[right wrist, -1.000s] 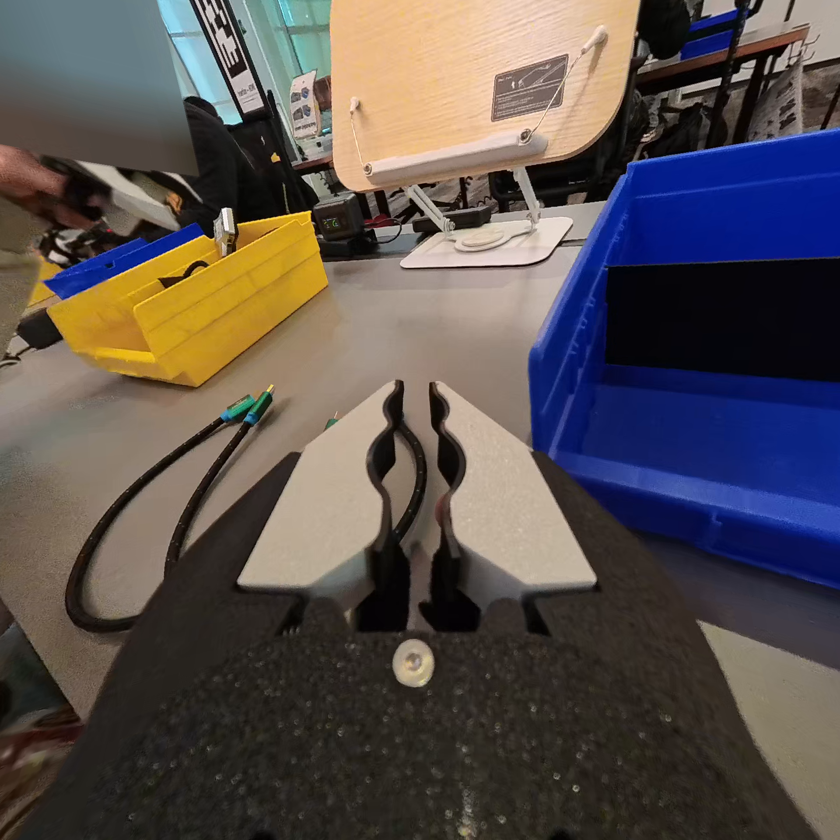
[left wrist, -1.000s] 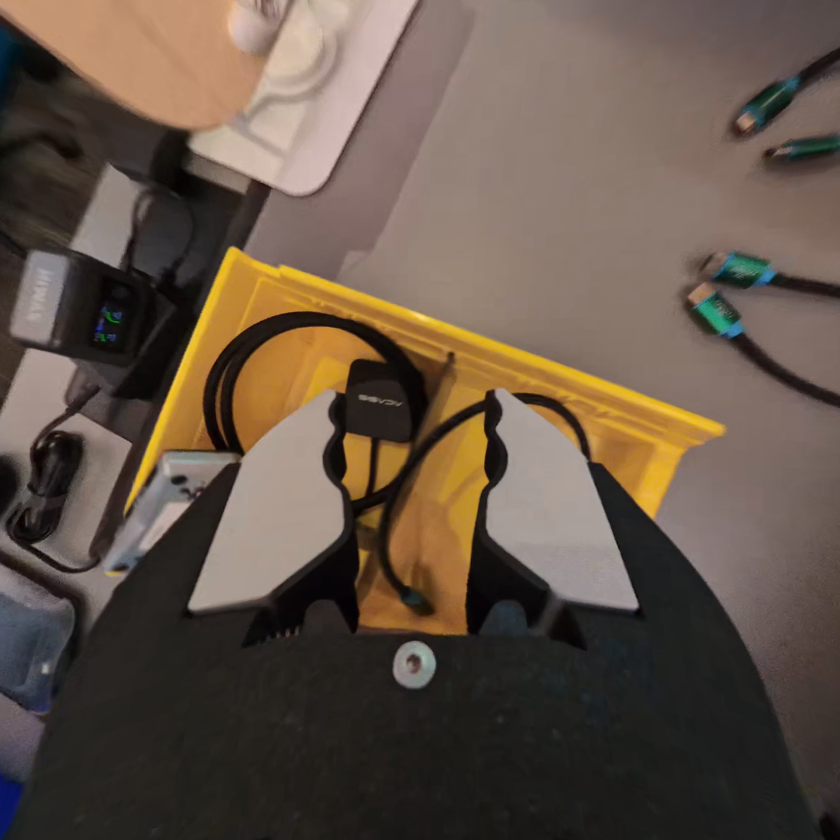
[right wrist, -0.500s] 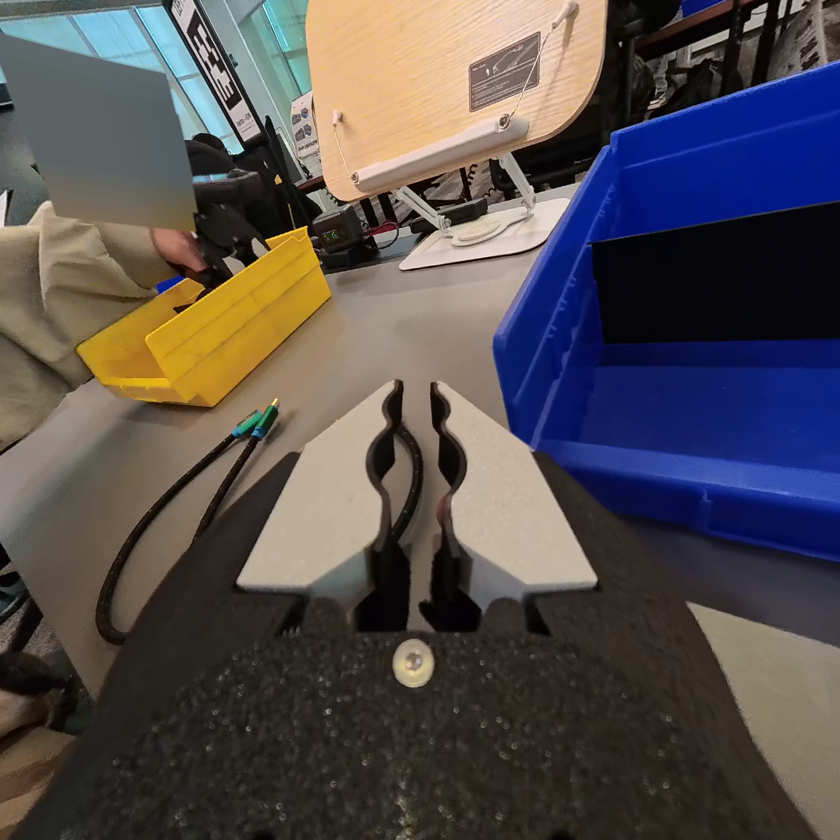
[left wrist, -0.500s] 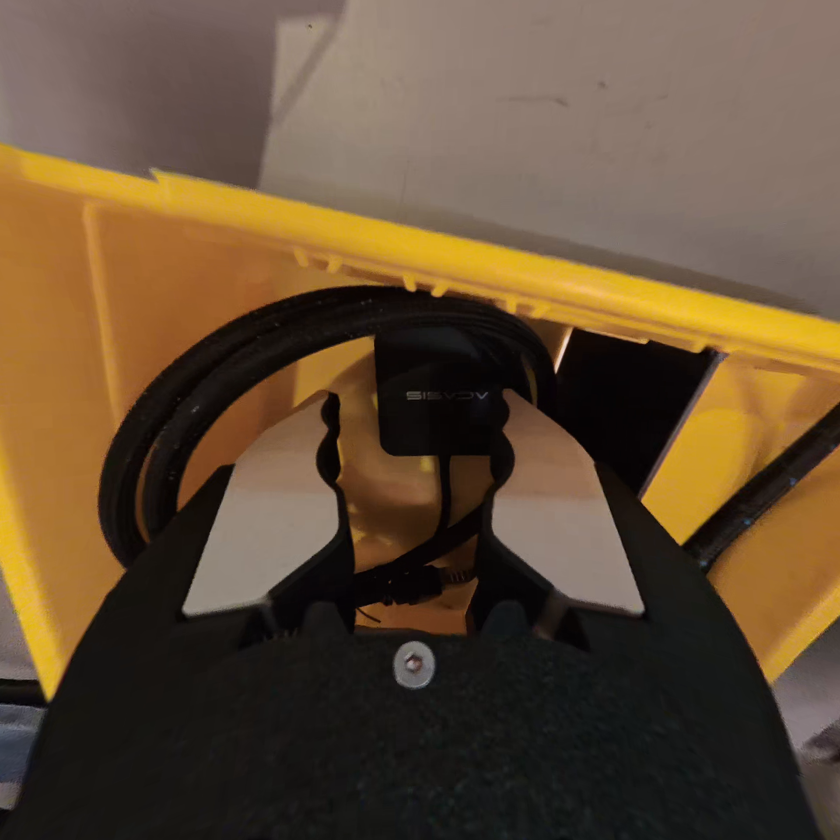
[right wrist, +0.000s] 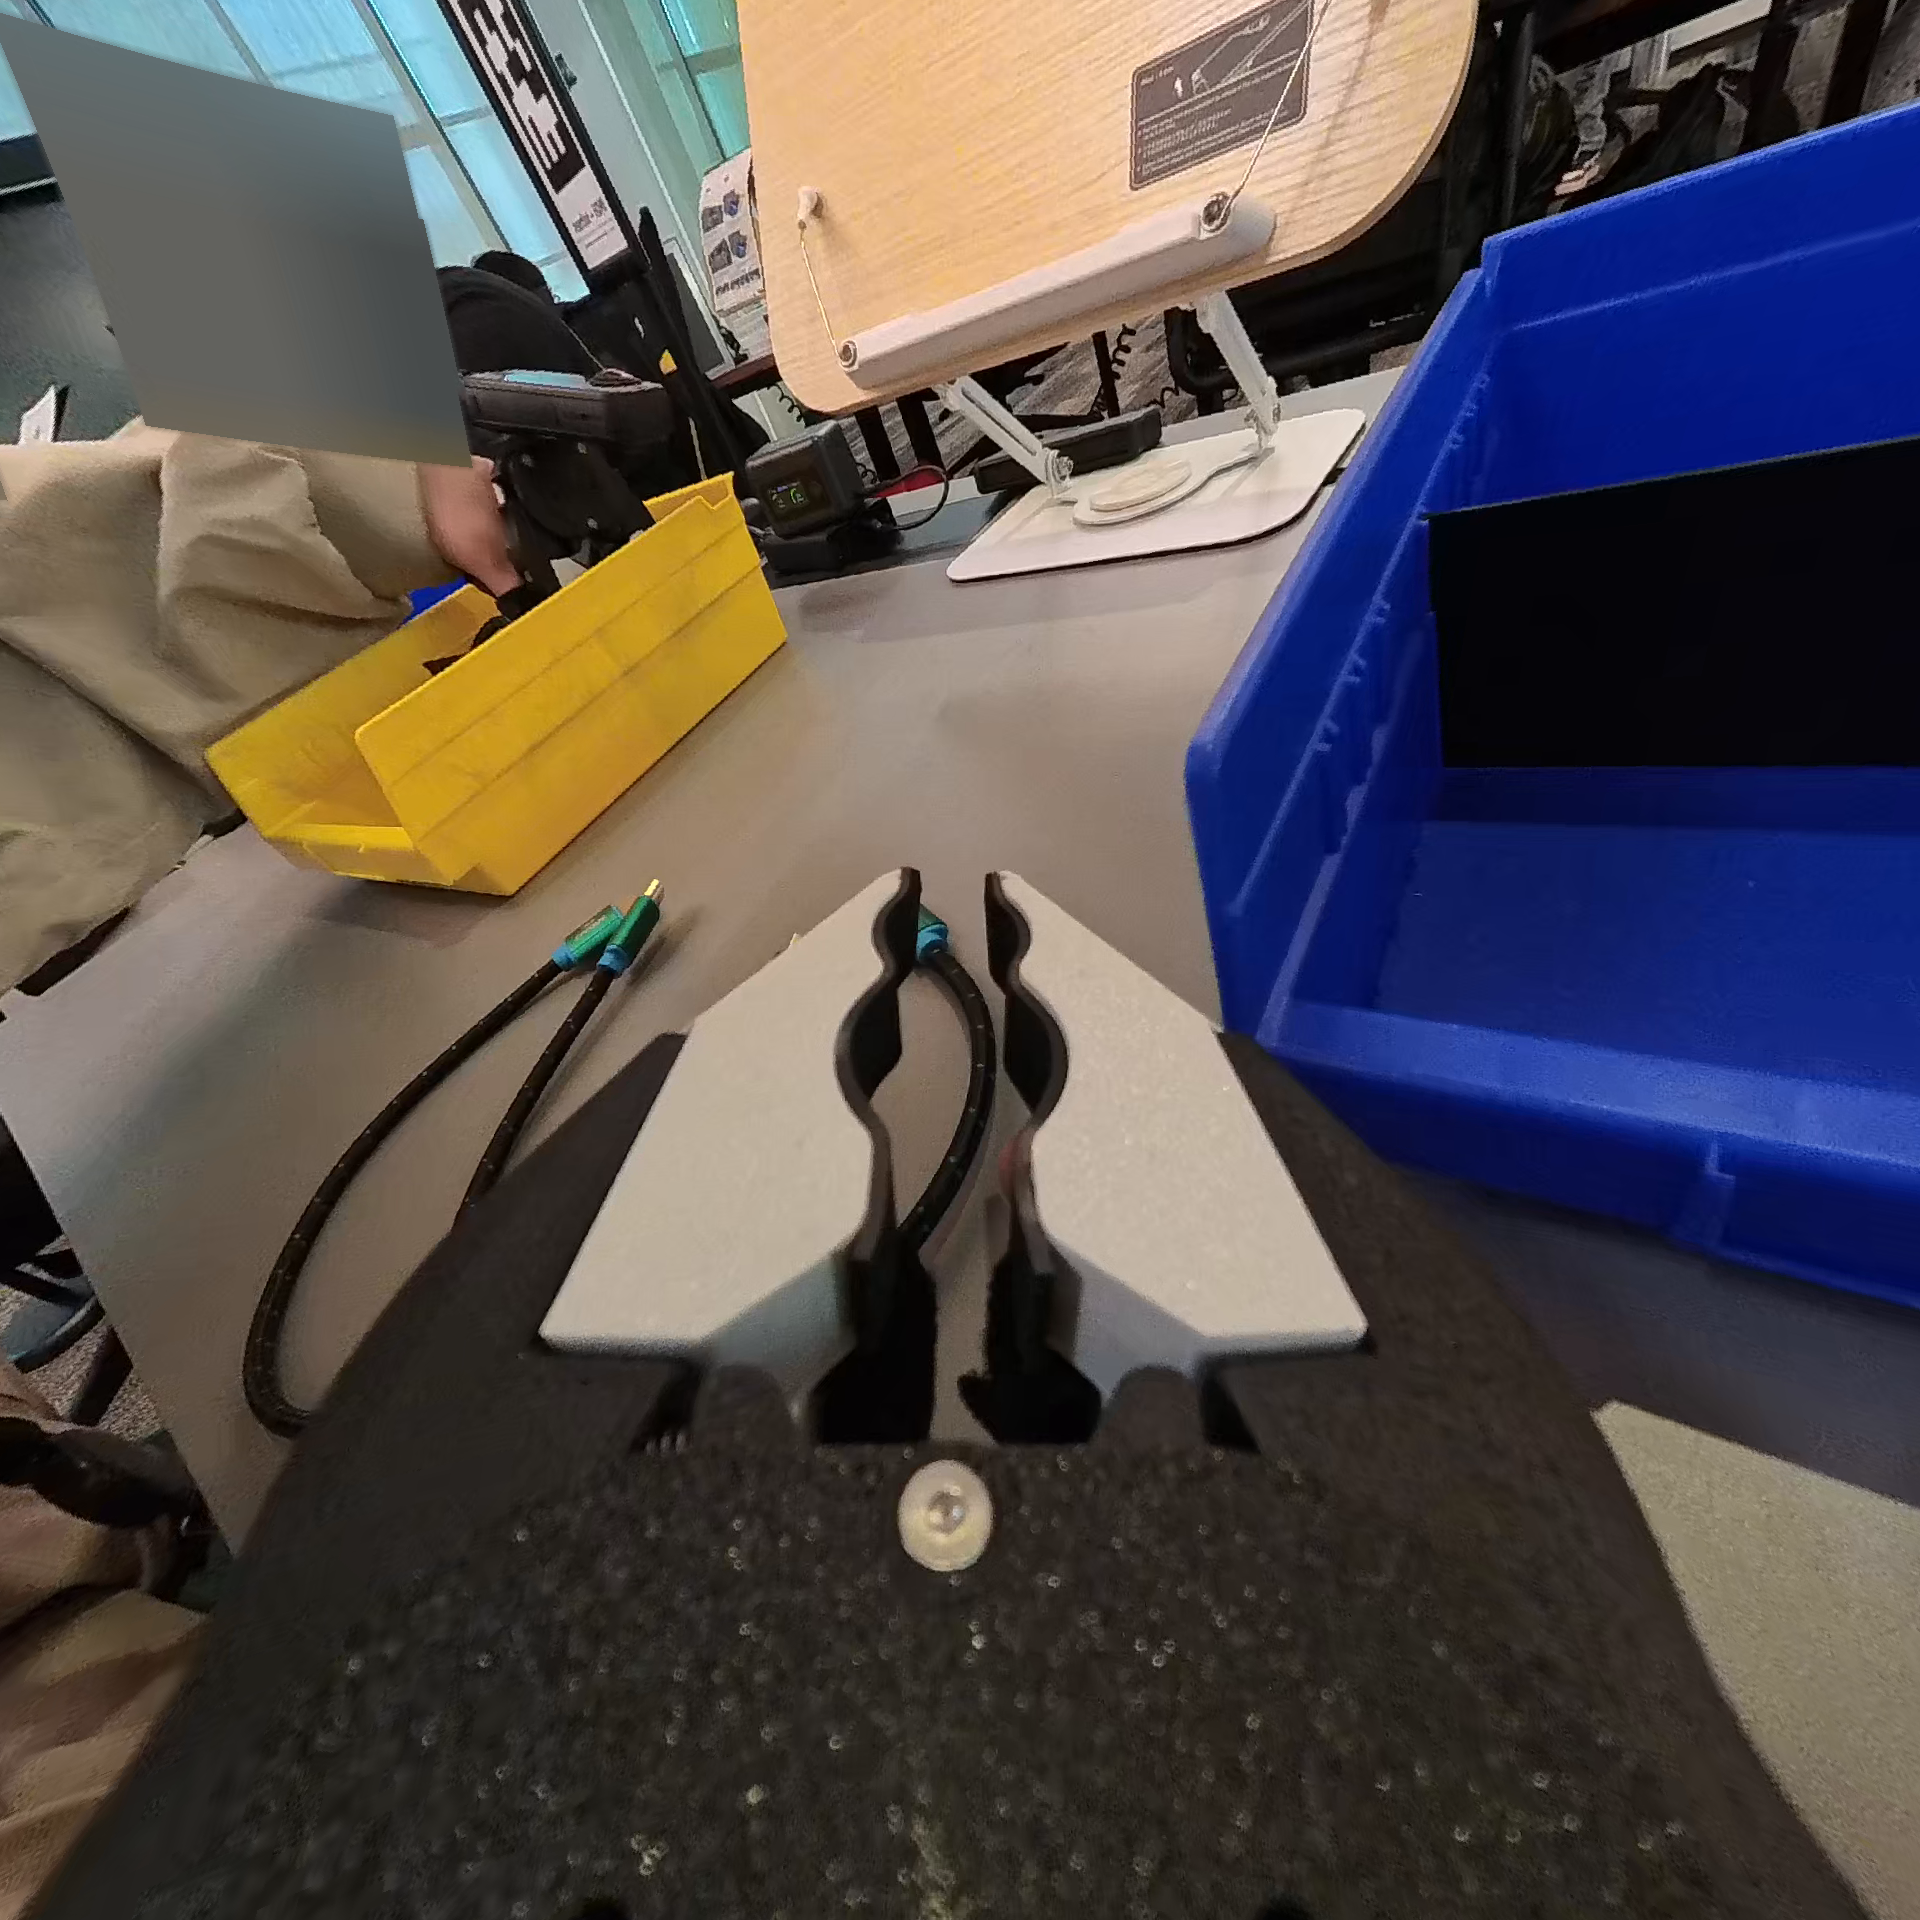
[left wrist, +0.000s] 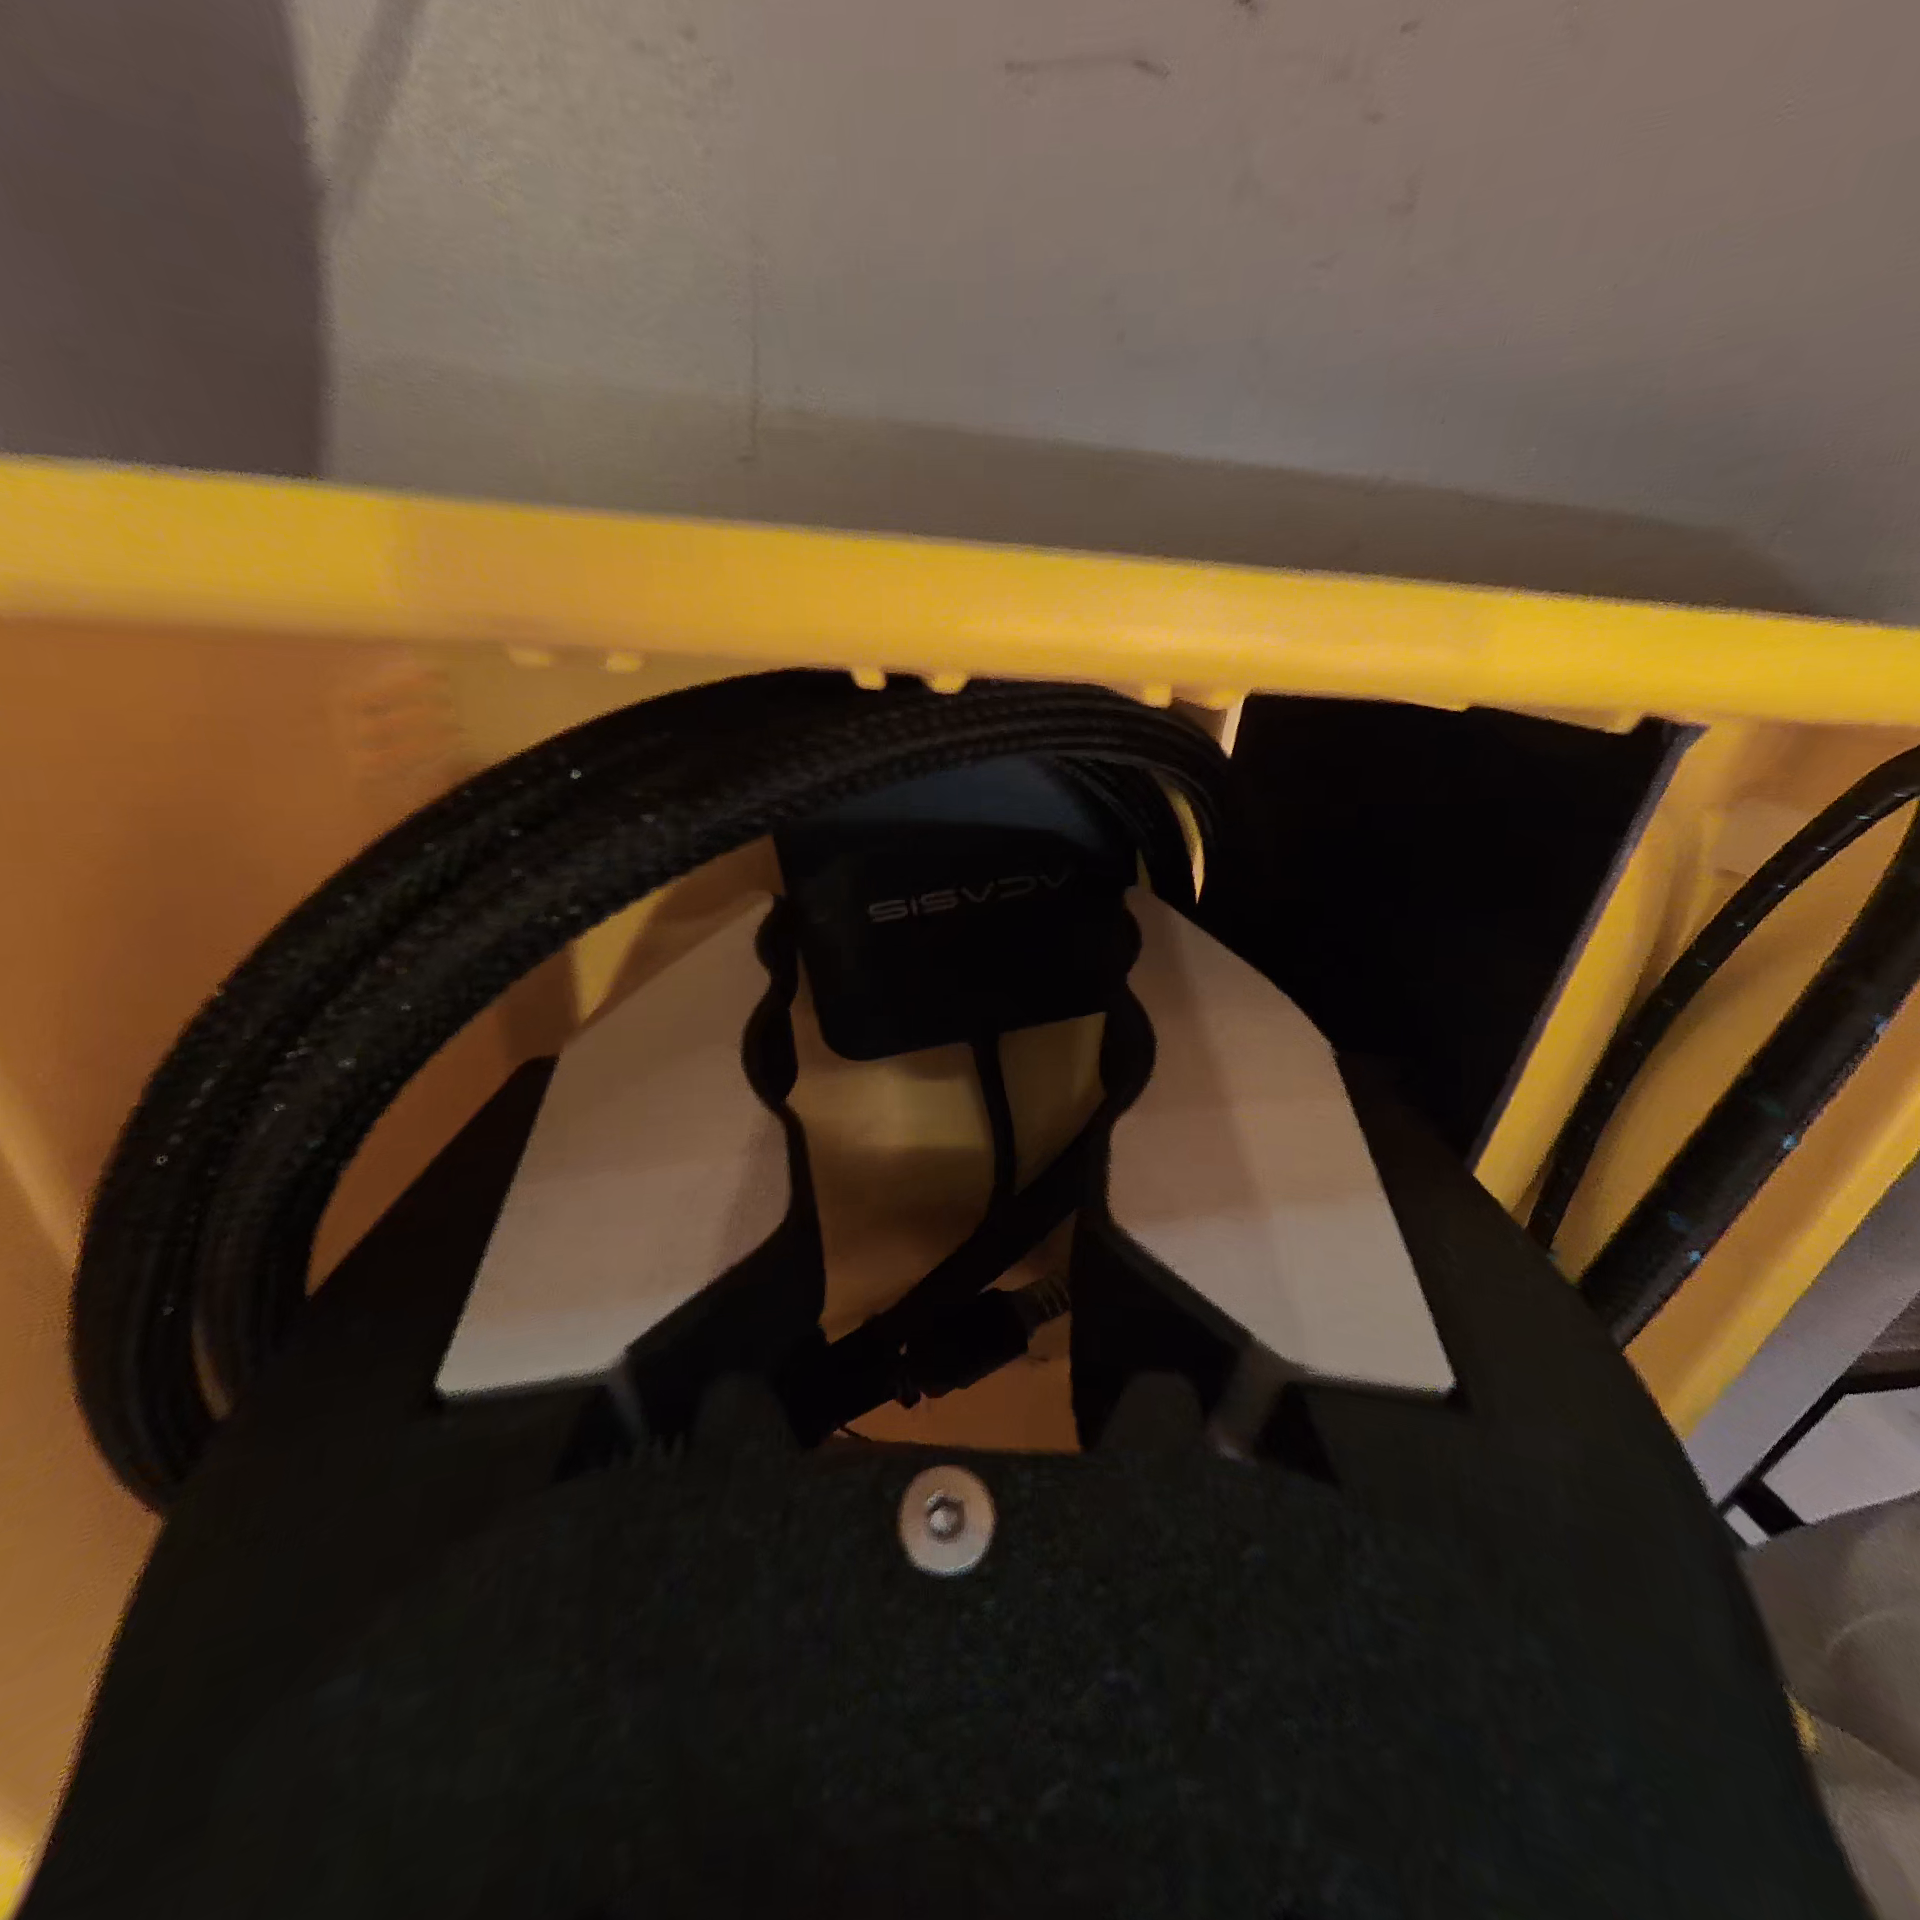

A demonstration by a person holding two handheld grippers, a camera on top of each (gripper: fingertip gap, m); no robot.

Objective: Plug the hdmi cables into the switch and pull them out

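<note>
The left gripper [left wrist: 951, 966] is inside the yellow bin [left wrist: 935, 592], its jaws spread apart on both sides of the black switch [left wrist: 951, 935]; I cannot tell if they touch it. A coil of black cable [left wrist: 312, 1018] lies around the switch. The right gripper [right wrist: 951, 914] hovers above the table [right wrist: 935, 707] beside the blue bin [right wrist: 1351, 831], its jaws nearly closed with nothing clamped. Two hdmi cables [right wrist: 613, 935] lie near the yellow bin.
</note>
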